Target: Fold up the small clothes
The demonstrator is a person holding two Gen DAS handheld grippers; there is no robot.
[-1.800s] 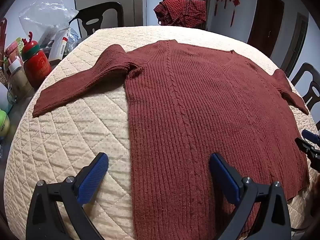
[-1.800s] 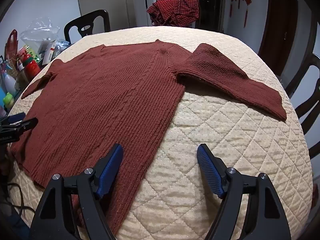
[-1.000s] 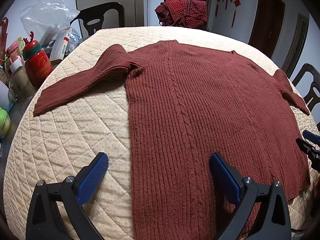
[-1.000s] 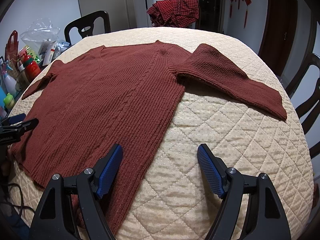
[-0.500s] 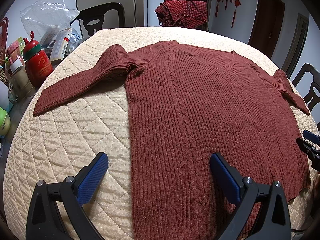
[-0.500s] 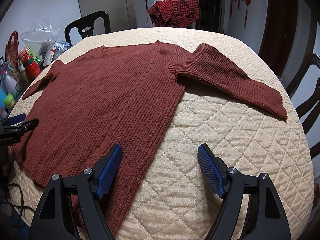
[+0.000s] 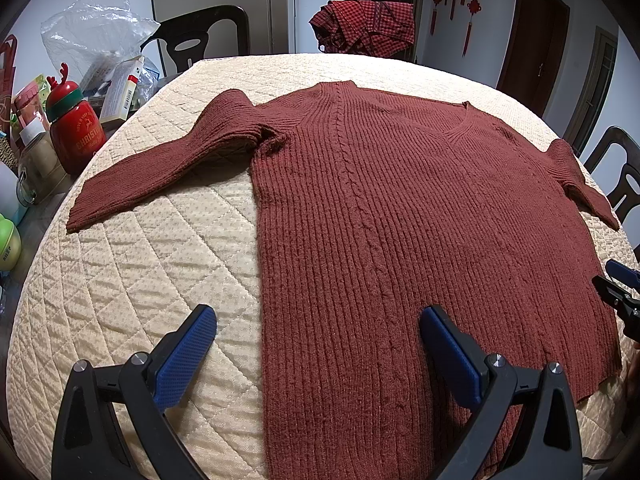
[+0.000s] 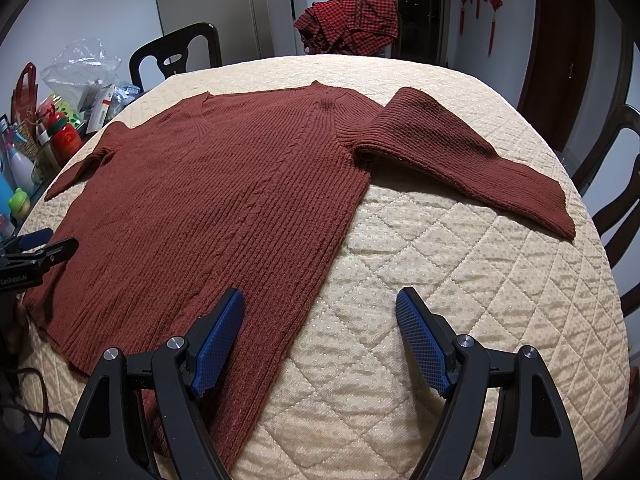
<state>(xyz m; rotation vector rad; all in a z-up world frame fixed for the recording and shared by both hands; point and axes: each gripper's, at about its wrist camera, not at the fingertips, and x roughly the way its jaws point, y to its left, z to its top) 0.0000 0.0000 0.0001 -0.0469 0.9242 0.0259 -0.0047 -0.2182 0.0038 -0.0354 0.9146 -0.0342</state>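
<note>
Nothing has shifted since the earlier frames: sweater and both grippers hold the same places. Rust-brown ribbed sweater (image 7: 400, 208) lies flat, face up, on the quilted beige table cover (image 7: 132, 272). Its long axis runs from the hem, nearest the grippers, away to the V-neck (image 7: 464, 124) at the far end. One sleeve (image 7: 160, 172) angles out and back toward the hem side; the other sleeve (image 8: 472, 156) does the same on the opposite flank.

Hem corner below the left gripper (image 7: 316, 338) is cut off by the frame edge. In the left wrist view the far sleeve is foreshortened and its cuff is hard to make out. Clutter beside the sweater's sleeve, including a red reindeer-topped bottle (image 7: 74, 128), is partly cropped.

Left gripper: jaws spread wide, straddling the sweater's side edge near the hem, holding nothing; contact with the fabric cannot be judged. Right gripper (image 8: 320, 328): jaws equally wide, straddling the opposite side edge, empty. A red checked garment (image 8: 348, 26) is heaped beyond the neck end.
</note>
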